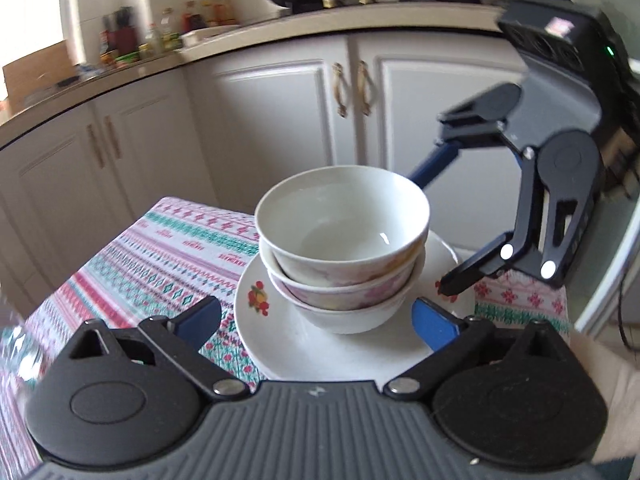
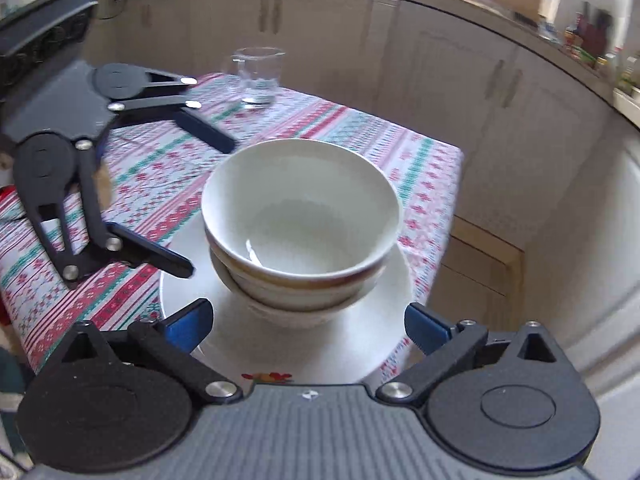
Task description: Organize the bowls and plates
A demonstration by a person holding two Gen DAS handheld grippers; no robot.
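Left wrist view: I see my left gripper [image 1: 316, 320] spread wide, its blue pads on either side of the plate's near edge, nothing pressed between them.
Left gripper state: released; neither pad touches the bowls or the plate that I can make out.
Right wrist view: my right gripper [image 2: 308, 326] is likewise spread wide over the near rim of the plate, pads clear of the bowls.
Right gripper state: released, holding nothing.
Landmark: the plate [image 1: 280, 344], white with a fruit print on its rim, lying flat on the patterned tablecloth [image 1: 132, 264] close to the table's corner.
Bowls: three bowls [image 1: 340, 240] nested in a stack, standing on the middle of the plate; the stack leans a little, the top bowl sitting slightly off-centre from the lower ones.
Same stack from the right side: bowls [image 2: 300, 216] upright on the plate [image 2: 384, 320], top bowl empty.
Other gripper seen from the left: my right gripper reaches in from beyond the plate's right side, one finger just over the rim; I cannot tell whether it touches.
Glass: a clear glass [image 2: 258, 76] stands well beyond the plate, near the far table edge.
Background: white cabinets [image 1: 280, 92] behind the plate, slightly blurred.
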